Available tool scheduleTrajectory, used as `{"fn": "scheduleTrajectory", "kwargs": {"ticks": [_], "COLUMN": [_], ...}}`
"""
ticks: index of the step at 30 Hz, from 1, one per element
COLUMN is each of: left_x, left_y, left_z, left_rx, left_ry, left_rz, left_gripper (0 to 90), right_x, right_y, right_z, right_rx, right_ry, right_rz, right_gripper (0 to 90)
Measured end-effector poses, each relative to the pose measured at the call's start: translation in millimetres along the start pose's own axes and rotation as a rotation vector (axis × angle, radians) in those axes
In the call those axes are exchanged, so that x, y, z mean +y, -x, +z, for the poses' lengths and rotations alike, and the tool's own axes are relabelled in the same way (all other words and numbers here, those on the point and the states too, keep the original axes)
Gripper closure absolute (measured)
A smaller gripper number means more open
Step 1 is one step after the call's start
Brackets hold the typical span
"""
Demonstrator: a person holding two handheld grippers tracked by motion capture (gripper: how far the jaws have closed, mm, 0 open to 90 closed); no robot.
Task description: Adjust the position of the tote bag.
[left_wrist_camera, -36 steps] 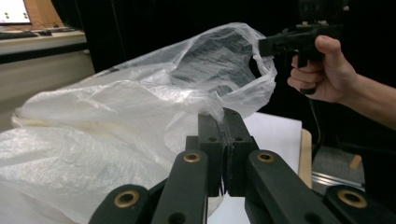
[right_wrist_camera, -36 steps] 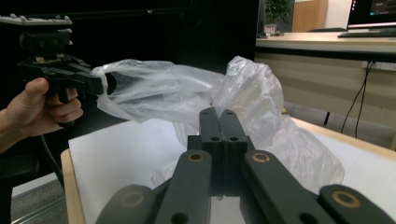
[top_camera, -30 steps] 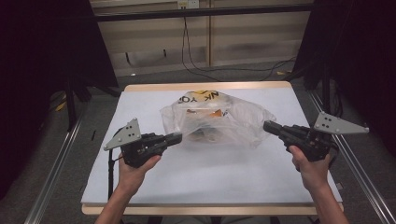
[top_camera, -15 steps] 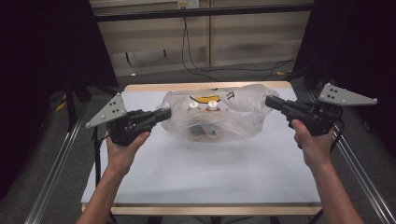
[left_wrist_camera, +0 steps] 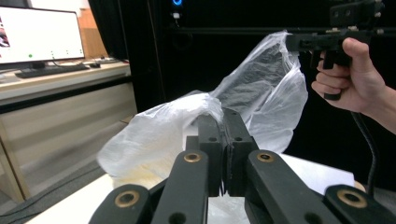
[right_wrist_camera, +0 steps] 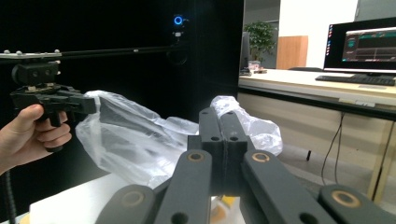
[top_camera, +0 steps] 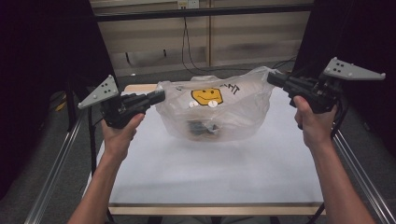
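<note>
Clear plastic bag (top_camera: 215, 109) hangs stretched between the left hand-held gripper (top_camera: 161, 96) and right hand-held gripper (top_camera: 271, 78), each clamped on an edge, lifting it off the table (top_camera: 210, 172); next, likely carry it level.

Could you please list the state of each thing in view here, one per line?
Plastic bag: lifted by its two top corners, stretched between the grippers, its bottom at or near the table.
Left gripper: shut on the bag's left corner.
Right gripper: shut on the bag's right corner.
Dark items inside the bag: lying at its bottom.
Table: covered in white.
Monitor: switched on.
</note>
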State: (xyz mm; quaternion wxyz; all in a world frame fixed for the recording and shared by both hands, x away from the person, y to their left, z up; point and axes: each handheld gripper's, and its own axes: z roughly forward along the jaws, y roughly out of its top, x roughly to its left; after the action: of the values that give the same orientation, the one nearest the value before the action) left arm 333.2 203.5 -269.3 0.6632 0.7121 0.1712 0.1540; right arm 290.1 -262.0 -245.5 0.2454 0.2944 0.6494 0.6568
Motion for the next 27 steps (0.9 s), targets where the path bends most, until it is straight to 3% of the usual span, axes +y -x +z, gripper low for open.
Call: {"fn": "scheduleTrajectory", "kwargs": {"ticks": [4, 8, 11, 13, 20, 23, 27], "left_x": [11.9, 20.0, 27.2, 35.7, 42.5, 46.3, 48.3], "left_y": [-13.5, -25.8, -33.9, -42.1, -56.3, -63.8, -71.8], "left_z": [1.3, 3.3, 2.7, 1.8, 0.2, -0.4, -1.8], "left_rx": [0.006, 0.041, 0.061, 0.069, 0.083, 0.129, 0.157], "left_ry": [-0.006, 0.000, -0.004, -0.033, -0.019, -0.023, -0.021], "left_rz": [0.002, -0.015, 0.001, 0.011, -0.027, -0.029, -0.041], "left_gripper": [88.6, 88.7, 88.7, 88.7, 88.8, 88.9, 89.0], "right_x": [8.1, 13.0, 18.8, 28.1, 44.6, 48.2, 54.0], "right_y": [6.4, 16.1, 24.7, 32.1, 41.2, 42.1, 43.3], "right_z": [4.2, 11.7, 16.1, 19.7, 29.0, 33.1, 38.1], "right_rx": [-0.009, -0.029, -0.029, -0.043, -0.060, -0.065, -0.081], "right_ry": [0.002, -0.007, -0.002, -0.004, -0.014, -0.011, -0.020], "right_rz": [0.015, 0.030, 0.051, 0.057, 0.055, 0.049, 0.043], "right_gripper": [90.0, 90.0, 90.0, 90.0, 90.0, 90.0, 90.0]}}
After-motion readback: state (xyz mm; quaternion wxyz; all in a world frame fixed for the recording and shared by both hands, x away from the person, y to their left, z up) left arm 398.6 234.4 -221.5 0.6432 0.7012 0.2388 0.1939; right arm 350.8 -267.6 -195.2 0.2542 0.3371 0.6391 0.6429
